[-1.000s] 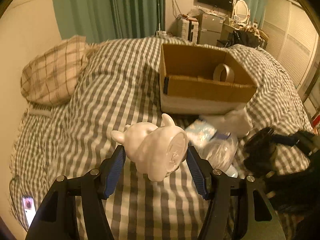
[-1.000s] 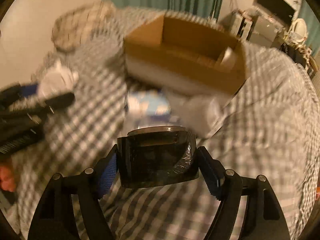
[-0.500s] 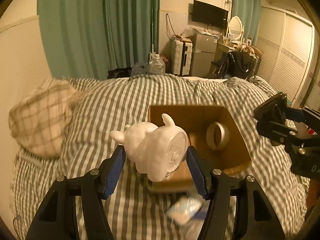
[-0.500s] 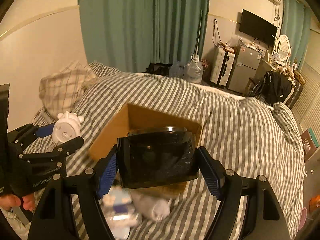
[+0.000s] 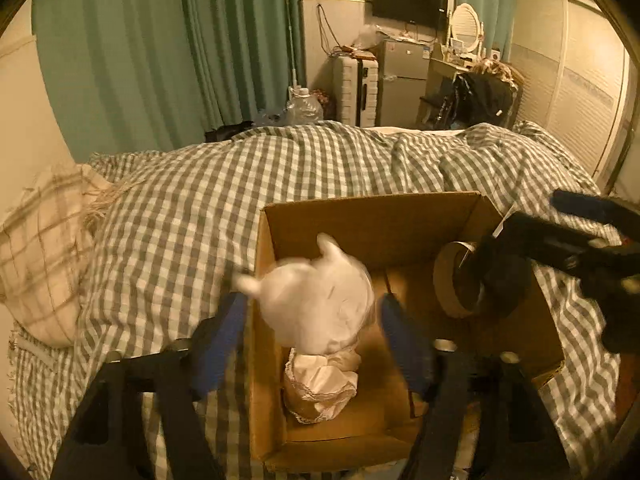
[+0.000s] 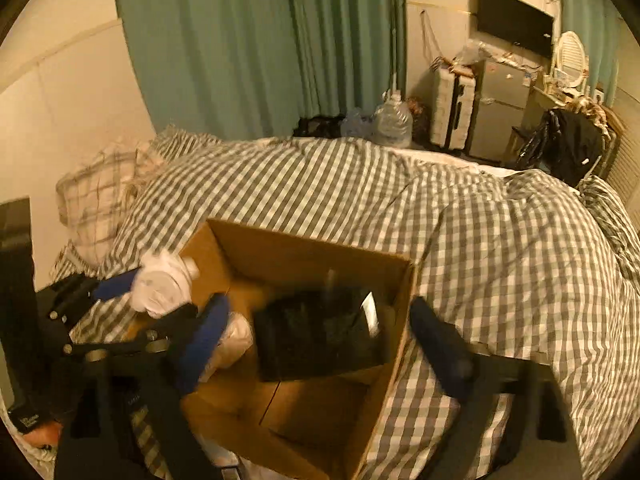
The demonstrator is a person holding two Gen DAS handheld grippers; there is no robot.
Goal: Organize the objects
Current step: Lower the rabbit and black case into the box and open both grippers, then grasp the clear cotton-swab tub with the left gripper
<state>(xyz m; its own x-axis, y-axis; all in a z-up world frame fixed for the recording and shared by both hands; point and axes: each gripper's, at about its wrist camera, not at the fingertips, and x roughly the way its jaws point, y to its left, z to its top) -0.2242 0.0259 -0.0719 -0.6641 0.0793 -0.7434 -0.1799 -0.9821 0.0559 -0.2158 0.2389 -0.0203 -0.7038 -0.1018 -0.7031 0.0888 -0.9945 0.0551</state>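
An open cardboard box (image 5: 400, 216) (image 6: 304, 248) sits on the checked bed. My left gripper (image 5: 312, 320) stands open over the box; a white animal figurine (image 5: 320, 304), blurred, is free between its blue fingers, above a crumpled cream cloth (image 5: 320, 384). It also shows in the right wrist view (image 6: 160, 288). My right gripper (image 6: 316, 336) stands open over the box; a black glossy container (image 6: 320, 332), blurred, is loose between its fingers. A tape roll (image 5: 452, 280) leans inside the box.
A plaid pillow (image 5: 36, 264) lies at the bed's left. Green curtains (image 5: 160, 48), a suitcase (image 5: 356, 92), a small fridge (image 5: 404, 80) and a water jug (image 6: 392, 120) stand beyond the bed. The checked duvet (image 6: 500, 248) surrounds the box.
Both grippers moved over the box and opened. The white figurine and the black container left the fingers' hold and are dropping into the box.
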